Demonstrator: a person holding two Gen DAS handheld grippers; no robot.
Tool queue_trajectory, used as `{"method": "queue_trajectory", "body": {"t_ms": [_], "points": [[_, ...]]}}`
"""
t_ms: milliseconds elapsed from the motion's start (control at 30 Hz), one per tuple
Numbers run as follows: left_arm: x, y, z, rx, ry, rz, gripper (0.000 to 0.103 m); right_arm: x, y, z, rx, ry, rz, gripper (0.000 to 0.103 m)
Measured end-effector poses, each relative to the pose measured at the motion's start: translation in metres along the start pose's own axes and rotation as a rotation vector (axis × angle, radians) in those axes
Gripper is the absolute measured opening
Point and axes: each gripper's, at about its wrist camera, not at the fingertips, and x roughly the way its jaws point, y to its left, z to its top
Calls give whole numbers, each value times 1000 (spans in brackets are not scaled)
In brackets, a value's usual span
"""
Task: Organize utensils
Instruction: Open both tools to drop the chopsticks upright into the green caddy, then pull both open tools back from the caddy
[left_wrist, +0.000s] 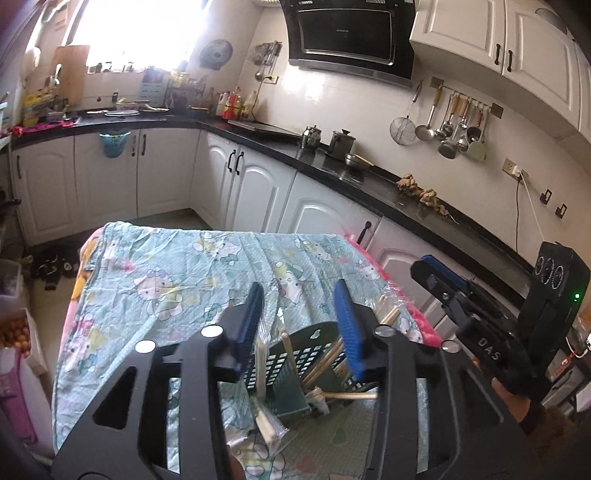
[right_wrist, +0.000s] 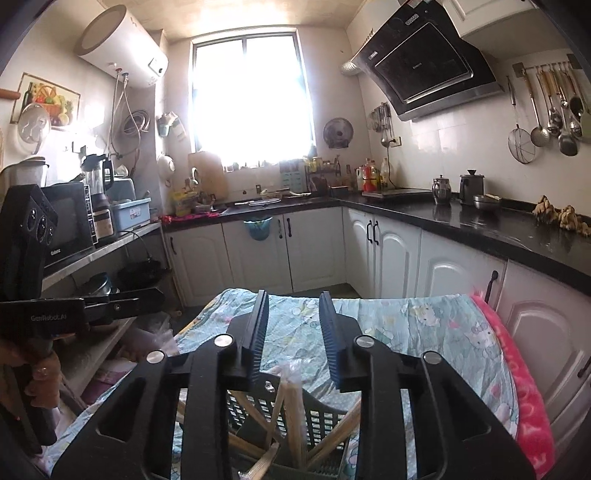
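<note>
- The left gripper (left_wrist: 299, 325) has its jaws roughly half open with nothing between the blue pads; the right gripper (right_wrist: 293, 336) stands a little narrower, also empty.
- Below and just ahead of both sets of jaws sits a dark green slotted holder (left_wrist: 295, 362), on a table draped with a cartoon-print cloth (left_wrist: 177, 273).
- Wooden chopsticks (left_wrist: 325, 363) lean in the holder at crossing angles; one (left_wrist: 351, 396) lies nearly flat across its near edge, under the left gripper's right jaw. A few more (left_wrist: 388, 314) rest on the cloth beyond that jaw.
- A pair wrapped in clear plastic (left_wrist: 267, 424) lies beneath the left gripper, close to the holder's near side.
- From the right wrist view, another plastic-sleeved bundle (right_wrist: 293, 402) stands upright in the holder, directly under the gap between the jaws.
- Judged handling: the sticks look light, stiff and thin, so they likely roll or pivot if pinched off-centre; a grip across the shaft near mid-length seems safest.
- The plastic sleeves probably slide against the pads, so they want a firmer squeeze.
- The holder looks like light plastic and may tip or skid on the loose cloth if a stick is levered against its wall.
</note>
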Motion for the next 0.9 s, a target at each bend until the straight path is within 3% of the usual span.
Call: {"method": "queue_trajectory", "body": {"t_ms": [367, 600, 900], "points": [[-35, 7, -2, -61, -66, 21, 91, -30, 8, 4, 12, 14, -28, 63], [-59, 1, -12, -62, -96, 61, 92, -53, 14, 0, 25, 30, -63, 80], [-75, -9, -41, -61, -81, 107, 92, -82, 19, -18, 42, 56, -84, 92]]}}
